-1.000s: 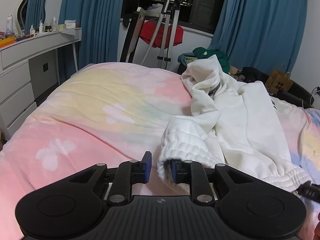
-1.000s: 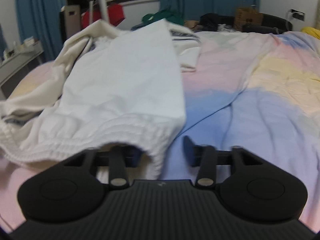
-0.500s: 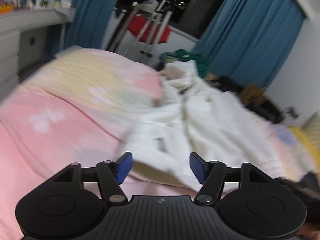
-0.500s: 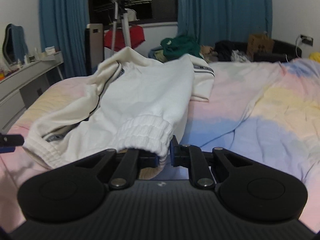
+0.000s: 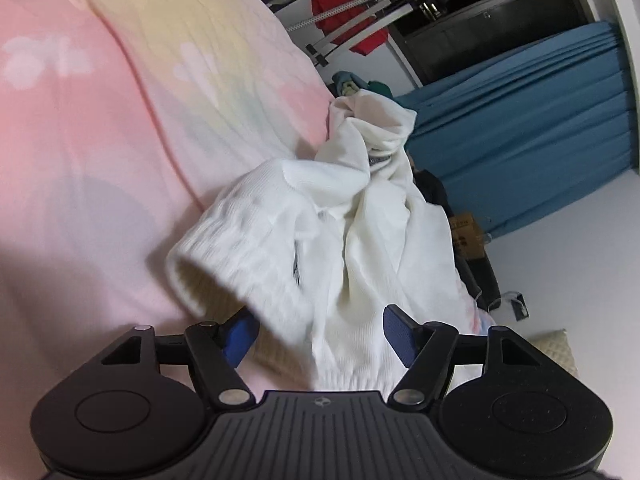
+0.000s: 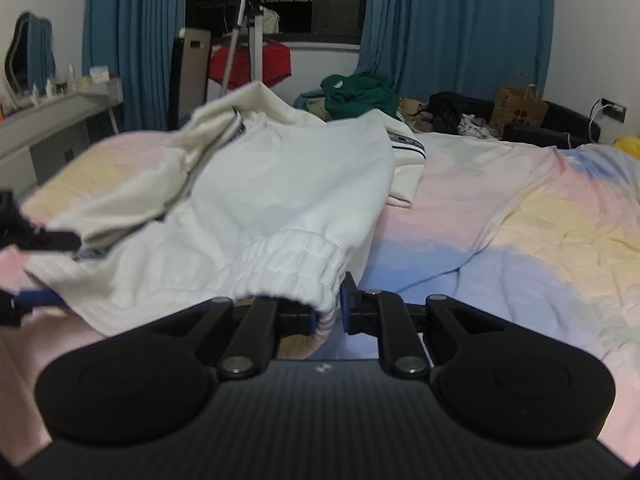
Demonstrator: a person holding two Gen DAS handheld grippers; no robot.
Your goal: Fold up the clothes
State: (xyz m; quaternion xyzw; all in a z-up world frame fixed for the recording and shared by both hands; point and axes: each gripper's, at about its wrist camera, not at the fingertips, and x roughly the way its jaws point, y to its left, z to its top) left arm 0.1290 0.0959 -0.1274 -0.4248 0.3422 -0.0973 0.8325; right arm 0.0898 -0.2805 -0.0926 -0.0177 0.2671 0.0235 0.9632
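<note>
A white pair of sweatpants (image 6: 260,184) lies crumpled on the pastel bedspread (image 6: 540,240). My right gripper (image 6: 328,316) is shut on one ribbed cuff (image 6: 296,268) and holds it just above the bed. In the left wrist view, my left gripper (image 5: 318,336) is open, tilted, with its blue pads either side of the white fabric (image 5: 360,280); the other ribbed cuff (image 5: 240,248) hangs open just ahead of the left pad. The left gripper also shows at the left edge of the right wrist view (image 6: 24,236).
A white dresser (image 6: 48,120) with bottles stands left of the bed. A drying rack with a red cloth (image 6: 248,64) and blue curtains (image 6: 452,28) stand behind. A green garment pile (image 6: 360,94), dark clothes and a paper bag (image 6: 520,108) lie at the bed's far side.
My left gripper let go of its cuff, opened wide and tilted over the pants. My right gripper closed on the other cuff and lifted it slightly.
</note>
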